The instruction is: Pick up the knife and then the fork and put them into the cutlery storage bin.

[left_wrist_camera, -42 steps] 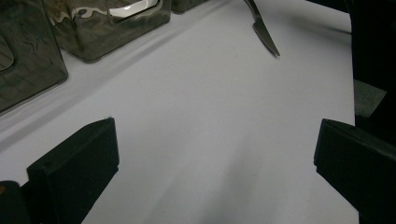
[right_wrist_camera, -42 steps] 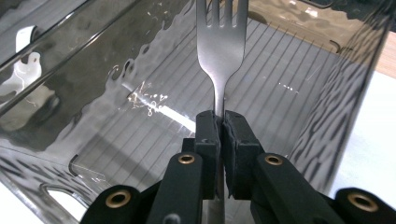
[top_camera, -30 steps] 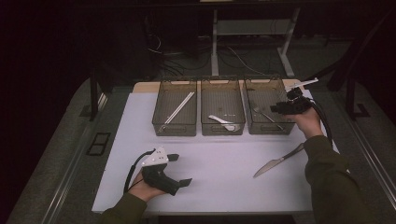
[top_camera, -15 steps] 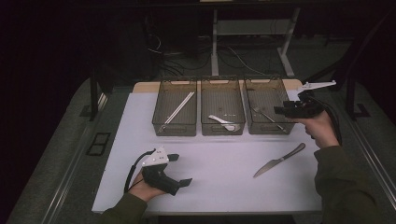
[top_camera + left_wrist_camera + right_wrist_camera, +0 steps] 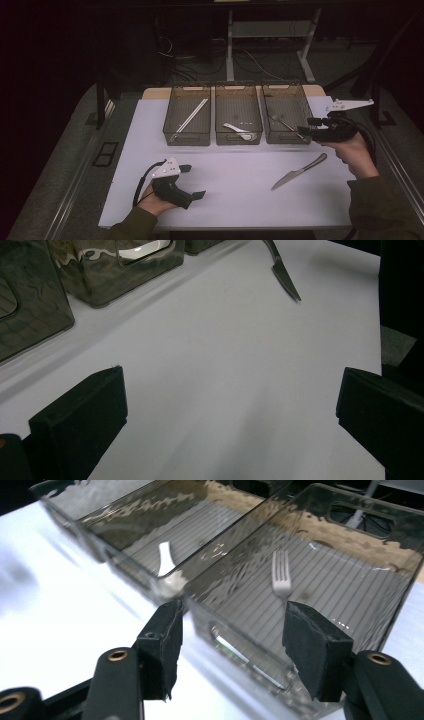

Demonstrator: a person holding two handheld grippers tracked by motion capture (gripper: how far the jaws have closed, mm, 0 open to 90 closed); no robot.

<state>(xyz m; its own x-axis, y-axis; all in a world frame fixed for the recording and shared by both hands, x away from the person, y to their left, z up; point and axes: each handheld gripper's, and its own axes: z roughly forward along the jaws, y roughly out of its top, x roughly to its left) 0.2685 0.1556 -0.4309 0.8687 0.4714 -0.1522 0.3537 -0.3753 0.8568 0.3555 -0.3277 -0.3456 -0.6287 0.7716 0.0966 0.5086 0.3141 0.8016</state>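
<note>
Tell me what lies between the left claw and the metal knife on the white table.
Nothing: in the high view, bare white table separates left claw from knife.

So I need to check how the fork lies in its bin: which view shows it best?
The right gripper view: the fork lies close up inside the right-hand bin, tines plain, just beyond the open right tool. The high view shows it small and dim. The left gripper view gives no clear sight of it.
</note>
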